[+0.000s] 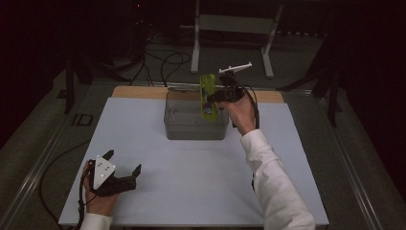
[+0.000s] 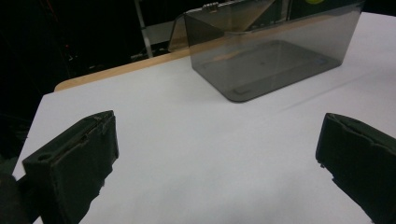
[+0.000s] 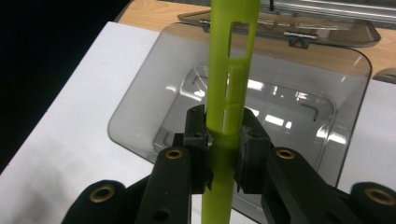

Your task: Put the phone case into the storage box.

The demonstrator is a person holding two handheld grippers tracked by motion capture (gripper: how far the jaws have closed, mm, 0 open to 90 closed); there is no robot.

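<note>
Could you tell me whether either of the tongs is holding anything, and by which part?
The right tongs clamp the flat lime-green plastic piece across its lower stretch, above the grey bin. The left tongs stand open, holding nothing.

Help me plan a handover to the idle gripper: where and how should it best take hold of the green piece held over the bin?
Probably the free lower end of the green piece, from the side: the right gripper clamps its thin middle above the grey bin, and the left gripper is open.

A lab recording bay — black curtains (image 1: pixel 43 43), floor cables (image 1: pixel 163 62), white-topped table (image 1: pixel 191 182).
</note>
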